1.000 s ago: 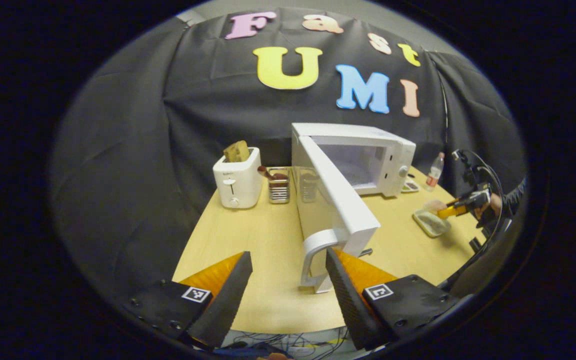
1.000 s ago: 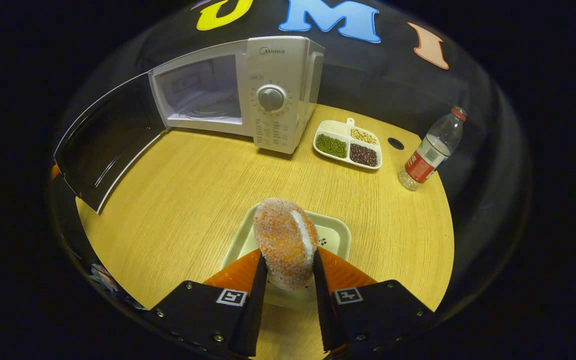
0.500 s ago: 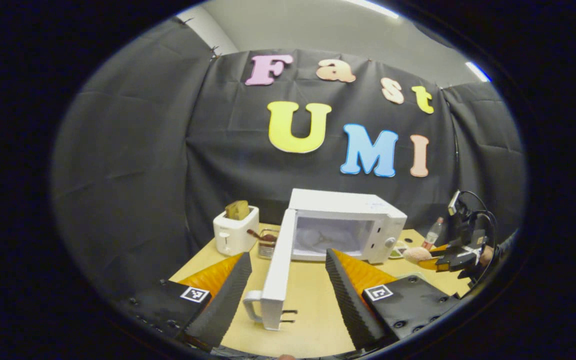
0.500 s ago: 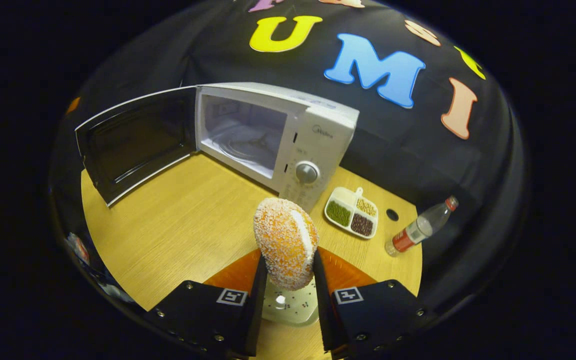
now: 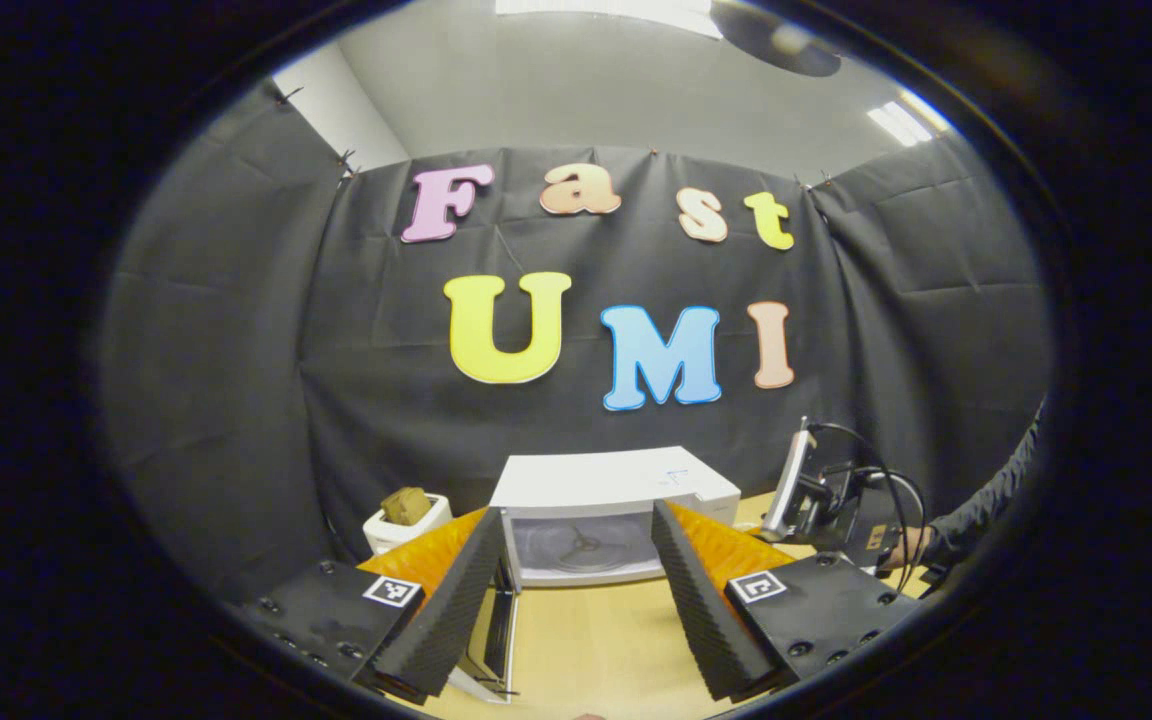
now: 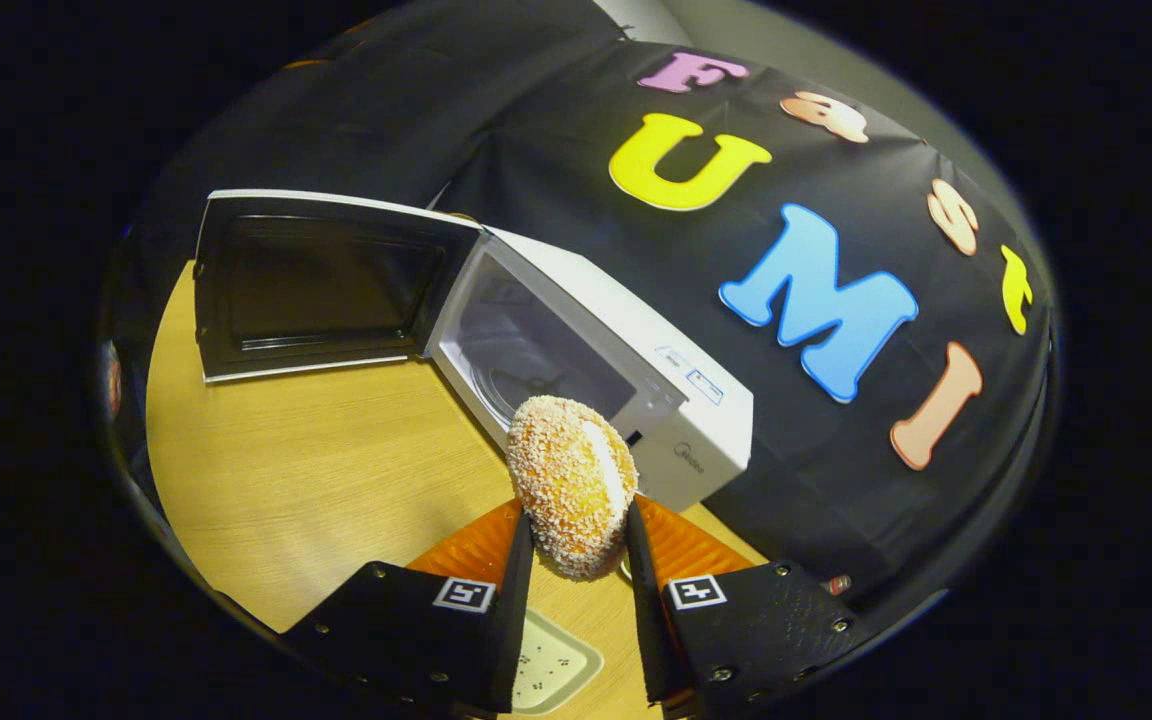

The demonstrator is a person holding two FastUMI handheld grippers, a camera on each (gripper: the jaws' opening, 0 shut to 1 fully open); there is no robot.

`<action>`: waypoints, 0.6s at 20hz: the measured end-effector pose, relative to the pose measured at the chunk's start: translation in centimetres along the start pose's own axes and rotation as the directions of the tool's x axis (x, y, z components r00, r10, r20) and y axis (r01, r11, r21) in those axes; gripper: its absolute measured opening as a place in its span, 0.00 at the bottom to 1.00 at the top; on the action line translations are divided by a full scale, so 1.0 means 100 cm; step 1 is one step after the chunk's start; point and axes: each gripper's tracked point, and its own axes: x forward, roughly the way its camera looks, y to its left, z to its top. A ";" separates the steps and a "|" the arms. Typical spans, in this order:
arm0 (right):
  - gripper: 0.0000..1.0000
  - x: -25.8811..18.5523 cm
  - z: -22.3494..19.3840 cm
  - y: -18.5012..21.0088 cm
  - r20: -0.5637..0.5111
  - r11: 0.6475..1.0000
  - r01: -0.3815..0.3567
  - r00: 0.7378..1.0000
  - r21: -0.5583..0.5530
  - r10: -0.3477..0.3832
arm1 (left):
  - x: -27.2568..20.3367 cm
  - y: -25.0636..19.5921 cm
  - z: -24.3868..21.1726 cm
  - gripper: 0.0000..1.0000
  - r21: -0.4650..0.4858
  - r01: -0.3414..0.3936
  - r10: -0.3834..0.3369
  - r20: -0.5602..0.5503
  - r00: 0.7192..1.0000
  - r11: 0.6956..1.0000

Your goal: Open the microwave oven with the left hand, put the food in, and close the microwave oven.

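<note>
The white microwave [image 5: 626, 483] stands on the wooden table [image 5: 586, 640], its door [image 5: 498, 625] swung wide and its cavity [image 5: 584, 547] showing. My left gripper [image 5: 576, 512] is open, back from the door and holding nothing. In the right gripper view, my right gripper [image 6: 578, 520] is shut on a sugar-coated orange bun [image 6: 569, 480], held upright above the table [image 6: 306, 480]. The microwave [image 6: 626, 370] is just ahead of the bun, with the dark inner face of its door [image 6: 321, 285] to the left. The right gripper's body [image 5: 831, 500] and the hand [image 5: 904, 548] holding it appear at the right of the left gripper view.
A white toaster [image 5: 398, 522] with bread in it stands left of the microwave. A pale tray [image 6: 554, 665] lies on the table beneath my right gripper. Black cloth walls the booth behind the microwave.
My right gripper lifted the bun off the tray and carried it toward the open microwave. My left gripper drew back from the door handle and tilted upward, staying open.
</note>
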 end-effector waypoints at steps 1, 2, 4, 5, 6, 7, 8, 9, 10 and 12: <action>0.48 0.007 0.006 0.003 0.016 0.999 -0.001 1.000 -0.036 0.001 | -0.002 0.001 0.003 0.95 0.007 -0.007 0.007 0.007 1.000 1.000; 0.48 0.014 0.011 0.006 0.028 0.997 0.002 1.000 -0.072 0.000 | -0.004 0.004 0.004 0.95 0.010 -0.015 0.015 0.006 1.000 1.000; 0.48 0.031 0.019 0.008 0.048 0.990 0.017 0.999 -0.140 -0.011 | -0.011 0.013 0.000 0.95 0.017 -0.042 0.042 -0.005 0.999 0.999; 0.48 0.039 0.022 0.010 0.054 0.985 0.022 0.998 -0.170 -0.013 | -0.014 0.017 0.000 0.95 0.018 -0.052 0.052 -0.010 0.999 0.998; 0.48 0.047 0.023 0.013 0.059 0.981 0.026 0.998 -0.194 -0.015 | -0.018 0.021 -0.002 0.95 0.018 -0.062 0.063 -0.015 0.998 0.998; 0.48 0.057 0.026 0.016 0.063 0.976 0.031 0.998 -0.217 -0.018 | -0.020 0.025 -0.004 0.95 0.018 -0.073 0.073 -0.019 0.997 0.997; 0.48 0.065 0.027 0.018 0.064 0.970 0.035 0.998 -0.239 -0.020 | -0.023 0.029 -0.006 0.95 0.017 -0.086 0.086 -0.024 0.996 0.996; 0.49 0.075 0.028 0.020 0.065 0.966 0.037 0.998 -0.256 -0.021 | -0.025 0.035 -0.007 0.95 0.015 -0.103 0.104 -0.029 0.994 0.995; 0.49 0.082 0.027 0.023 0.063 0.962 0.039 0.998 -0.270 -0.022 | -0.026 0.040 -0.009 0.95 0.012 -0.116 0.116 -0.037 0.993 0.993; 0.49 0.099 0.027 0.025 0.062 0.949 0.047 0.998 -0.311 -0.029 | -0.031 0.047 -0.014 0.96 0.008 -0.134 0.134 -0.051 0.990 0.991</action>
